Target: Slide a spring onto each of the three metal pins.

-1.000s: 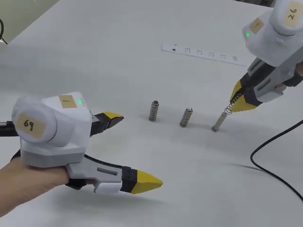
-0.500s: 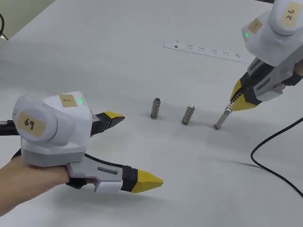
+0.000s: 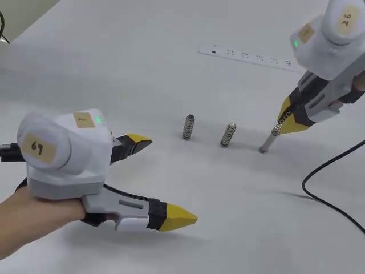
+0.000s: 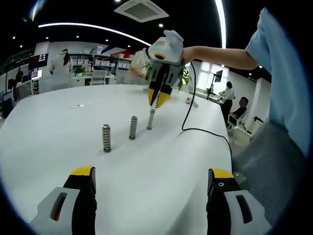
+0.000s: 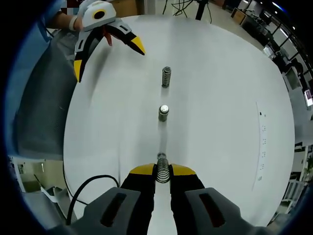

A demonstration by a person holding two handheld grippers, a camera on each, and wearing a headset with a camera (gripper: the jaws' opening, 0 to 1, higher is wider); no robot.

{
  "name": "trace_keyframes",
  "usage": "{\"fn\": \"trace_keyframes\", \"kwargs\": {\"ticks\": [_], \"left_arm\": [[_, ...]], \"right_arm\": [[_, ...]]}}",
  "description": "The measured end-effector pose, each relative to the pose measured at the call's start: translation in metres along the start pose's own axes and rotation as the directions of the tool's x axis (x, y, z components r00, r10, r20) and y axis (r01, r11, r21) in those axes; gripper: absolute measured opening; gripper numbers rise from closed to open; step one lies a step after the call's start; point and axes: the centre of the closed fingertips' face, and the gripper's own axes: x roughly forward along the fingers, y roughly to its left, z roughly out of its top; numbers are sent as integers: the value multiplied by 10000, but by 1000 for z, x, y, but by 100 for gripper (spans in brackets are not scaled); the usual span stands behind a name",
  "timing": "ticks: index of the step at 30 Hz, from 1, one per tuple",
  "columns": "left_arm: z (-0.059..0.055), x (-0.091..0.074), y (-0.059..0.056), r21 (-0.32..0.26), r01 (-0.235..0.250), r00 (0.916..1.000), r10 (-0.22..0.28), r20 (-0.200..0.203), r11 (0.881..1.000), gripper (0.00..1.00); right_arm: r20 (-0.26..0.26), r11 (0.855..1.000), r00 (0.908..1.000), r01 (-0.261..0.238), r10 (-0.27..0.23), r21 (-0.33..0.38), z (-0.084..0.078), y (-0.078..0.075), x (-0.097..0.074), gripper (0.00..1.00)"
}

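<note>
spring (image 3: pixel 276 131) partly hidden in right claw (image 3: pixel 287 123), cable (image 3: pixel 303 185) cut off at edge

White matte workbench top (image 3: pixel 114 68) underneath. Long white power strip (image 3: pixel 251 57) lies flat beyond the right gripper (image 3: pixel 285 124); thin black cable (image 3: pixel 303 189) loops near that gripper. Above the left gripper (image 4: pixel 151 172): curved ceiling light strips (image 4: pixel 98 27), square ceiling vent (image 4: pixel 142 10).

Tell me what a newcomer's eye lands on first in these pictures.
First, the right gripper at the right of the head view, shut on a spring at the top of the bare pin. Next, the two pins already wearing springs, in a row with that pin on the white table. Then the left gripper, jaws wide open, in the foreground.
</note>
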Motion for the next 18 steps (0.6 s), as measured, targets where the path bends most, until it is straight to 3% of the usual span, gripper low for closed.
{"fn": "trace_keyframes", "kwargs": {"ticks": [18], "left_arm": [[-1,1,1,-119,-46,10000,46,-21,9999,91]], "right_arm": [[-223,9996,9994,-275,275,12,-7,-3,18,8]]}}
